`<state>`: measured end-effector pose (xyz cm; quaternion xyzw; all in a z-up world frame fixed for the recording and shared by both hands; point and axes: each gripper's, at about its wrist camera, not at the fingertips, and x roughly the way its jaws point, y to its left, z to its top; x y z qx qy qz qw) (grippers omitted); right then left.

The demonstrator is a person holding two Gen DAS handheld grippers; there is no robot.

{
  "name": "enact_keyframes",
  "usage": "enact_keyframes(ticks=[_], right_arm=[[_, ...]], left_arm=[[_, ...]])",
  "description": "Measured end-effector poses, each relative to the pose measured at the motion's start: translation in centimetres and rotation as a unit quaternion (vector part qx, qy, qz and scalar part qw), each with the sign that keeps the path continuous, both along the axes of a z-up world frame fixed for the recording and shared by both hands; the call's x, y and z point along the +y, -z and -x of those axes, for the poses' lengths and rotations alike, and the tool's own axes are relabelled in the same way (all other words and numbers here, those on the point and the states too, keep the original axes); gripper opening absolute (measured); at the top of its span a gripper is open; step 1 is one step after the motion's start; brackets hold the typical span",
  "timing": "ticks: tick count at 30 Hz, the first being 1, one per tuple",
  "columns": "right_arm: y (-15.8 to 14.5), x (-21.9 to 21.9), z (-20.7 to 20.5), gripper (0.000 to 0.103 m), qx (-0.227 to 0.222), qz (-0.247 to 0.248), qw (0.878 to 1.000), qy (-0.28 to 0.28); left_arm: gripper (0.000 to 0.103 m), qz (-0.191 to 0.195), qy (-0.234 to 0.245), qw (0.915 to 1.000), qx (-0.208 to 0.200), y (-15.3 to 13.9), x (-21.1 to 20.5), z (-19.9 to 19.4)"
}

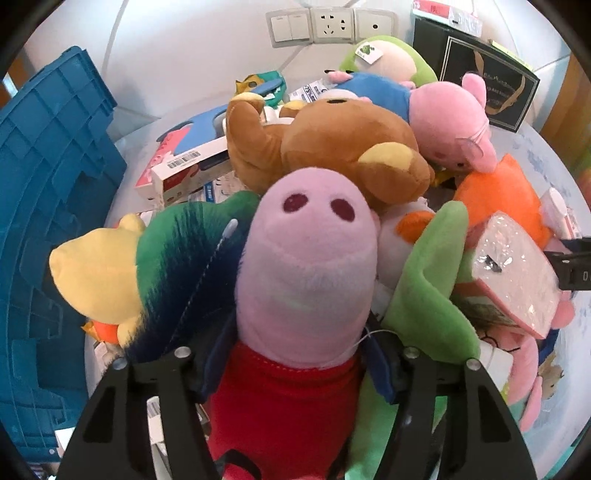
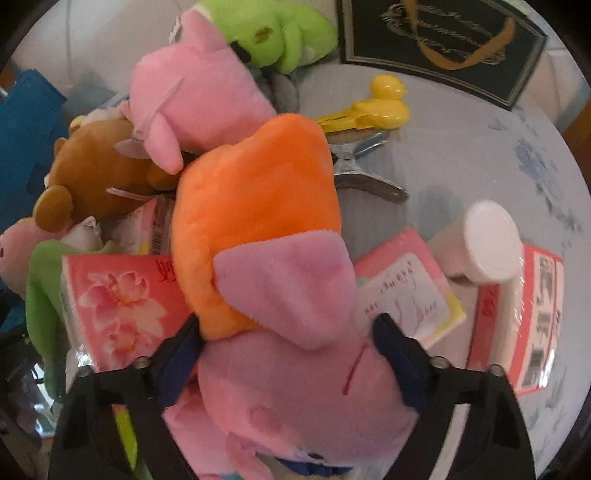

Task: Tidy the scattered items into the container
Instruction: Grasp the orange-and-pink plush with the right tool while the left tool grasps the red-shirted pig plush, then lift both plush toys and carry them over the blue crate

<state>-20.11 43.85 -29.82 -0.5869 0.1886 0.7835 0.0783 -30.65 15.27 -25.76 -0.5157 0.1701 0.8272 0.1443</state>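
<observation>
- Plainly the picking stage was under way: the left gripper (image 1: 295,354) had its jaws pressed on the red-dressed pig plush (image 1: 299,295), whose snout stuck out ahead of them.
- The right gripper (image 2: 288,343) straddled a pink pig plush (image 2: 295,376), jaws apart; whether the pads pressed yet I could not tell.
- Next, I judged, each toy needed lifting clear and carrying to the blue crate (image 1: 48,206), off to the left of the left jaws.
- Beyond the jaws lay a heaped round table (image 2: 480,155) with a pale cloth, a white wall and sockets (image 1: 332,24).
</observation>
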Motion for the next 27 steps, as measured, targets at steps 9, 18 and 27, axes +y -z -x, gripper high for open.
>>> enact_keyframes(ticks=[9, 18, 27], right_arm=[[-2.2, 0.1, -3.8, 0.06, 0.016, -0.006, 0.999, 0.034], [0.4, -1.9, -7.0, 0.083, -0.05, 0.008, 0.998, 0.03], [-1.7, -3.3, -7.6, 0.065, 0.023, -0.038, 0.997, 0.063]], left_arm=[[0.059, -0.031, 0.007, 0.9987, 0.038, -4.0, -0.8, -1.5], [0.059, -0.043, 0.019, 0.997, 0.062, -5.4, -1.7, -4.4], [0.059, -0.051, 0.017, 0.9944, 0.09, -7.4, -2.7, -5.8]])
